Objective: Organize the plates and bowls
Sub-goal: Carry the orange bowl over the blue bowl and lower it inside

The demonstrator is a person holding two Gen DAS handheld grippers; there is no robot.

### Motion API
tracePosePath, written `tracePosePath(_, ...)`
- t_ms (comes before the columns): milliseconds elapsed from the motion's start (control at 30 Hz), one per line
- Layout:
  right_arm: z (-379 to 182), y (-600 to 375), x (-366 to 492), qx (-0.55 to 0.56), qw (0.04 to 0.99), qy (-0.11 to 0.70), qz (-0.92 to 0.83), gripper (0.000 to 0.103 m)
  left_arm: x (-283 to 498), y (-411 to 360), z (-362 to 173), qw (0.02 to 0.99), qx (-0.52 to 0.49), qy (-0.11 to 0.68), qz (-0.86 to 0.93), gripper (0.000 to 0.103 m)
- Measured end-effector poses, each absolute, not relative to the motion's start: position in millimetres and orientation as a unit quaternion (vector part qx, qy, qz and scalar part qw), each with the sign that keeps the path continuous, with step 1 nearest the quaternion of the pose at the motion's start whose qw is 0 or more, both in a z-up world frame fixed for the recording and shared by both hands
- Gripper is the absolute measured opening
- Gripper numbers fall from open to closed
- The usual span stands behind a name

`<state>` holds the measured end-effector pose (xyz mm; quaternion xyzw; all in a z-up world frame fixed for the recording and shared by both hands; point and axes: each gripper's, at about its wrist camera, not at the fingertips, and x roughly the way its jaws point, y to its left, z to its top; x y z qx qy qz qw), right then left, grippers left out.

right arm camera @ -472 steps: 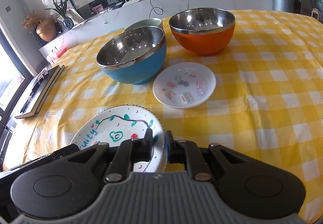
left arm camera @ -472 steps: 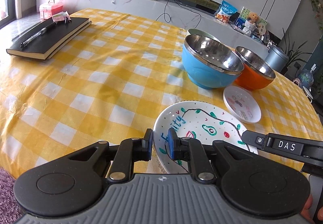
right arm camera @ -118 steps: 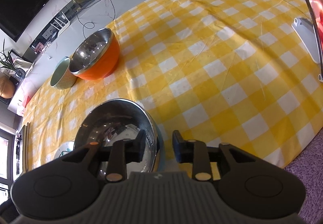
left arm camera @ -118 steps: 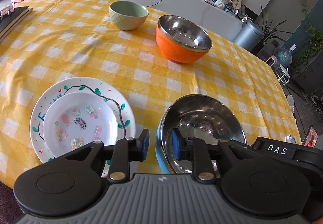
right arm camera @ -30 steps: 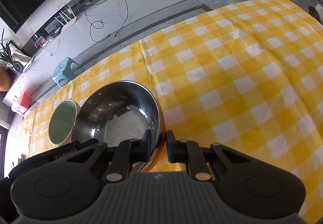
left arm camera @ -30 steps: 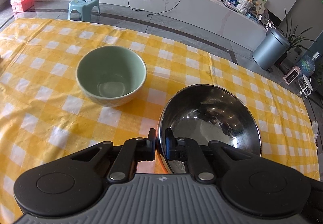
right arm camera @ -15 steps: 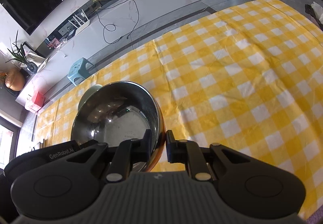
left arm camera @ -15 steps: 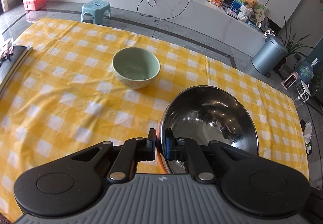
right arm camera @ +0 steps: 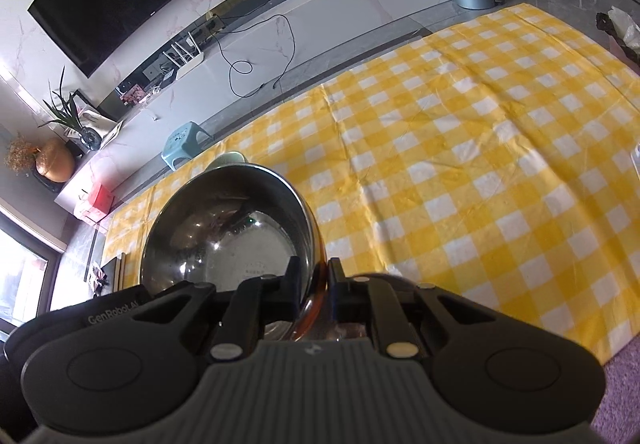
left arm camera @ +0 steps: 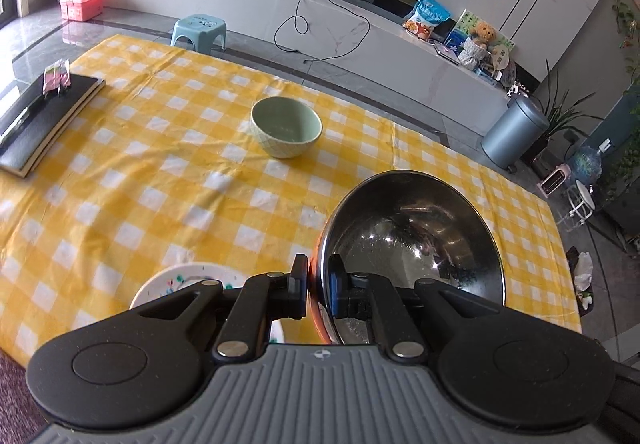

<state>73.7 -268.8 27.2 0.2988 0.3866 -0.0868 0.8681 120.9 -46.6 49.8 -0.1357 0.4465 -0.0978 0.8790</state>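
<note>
One steel-lined bowl with an orange outside [left arm camera: 416,244] hangs above the table, carried by both grippers at once. The left gripper [left arm camera: 318,284] pinches the bowl's rim on its left side, one pad outside on the orange wall and one inside on the steel. The right gripper [right arm camera: 312,280] pinches the opposite rim in the same manner, and the left tool's black body shows at the lower left of the right wrist view. The bowl is tilted a little, its open mouth facing up and away from each camera.

On the yellow checked tablecloth [left arm camera: 160,172] stands one pale green bowl [left arm camera: 286,132], upright and well apart from the carried bowl. One decorated white plate [left arm camera: 188,280] lies at the near edge, partly hidden behind the left gripper. One black notebook [left arm camera: 44,120] rests at the far left of the table.

Beyond the table stand one small blue stool [left arm camera: 198,29], one grey bin [left arm camera: 514,134] and one pink box [left arm camera: 82,0].
</note>
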Motion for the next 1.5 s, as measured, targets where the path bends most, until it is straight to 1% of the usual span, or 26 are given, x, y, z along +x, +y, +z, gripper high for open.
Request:
tracePosePath(100,27.6,-268.0,58.5,0.303,0.868,0.383,-0.088,0.011,108.7,-40.0,45.9,0.871,-0.152,0.456,-0.105,0.012)
tracePosePath(600,5.7,-280.7,19.8,0.302,0.86,0.392,-0.126,0.008,78.7,-51.5,12.1,0.845,-0.149,0.493,-0.141,0.012)
tracePosePath(1300,-26.8,-300.9,27.1,0.311,0.843,0.415,-0.141,0.007,84.4,-76.2,-12.3,0.834,-0.101,0.524,-0.142,0.014)
tracePosePath(1500,-31.1,-302.4,30.3,0.312,0.841,0.419,-0.141,0.007,85.9,-79.2,-14.2,0.836,-0.091,0.522,-0.143,0.014)
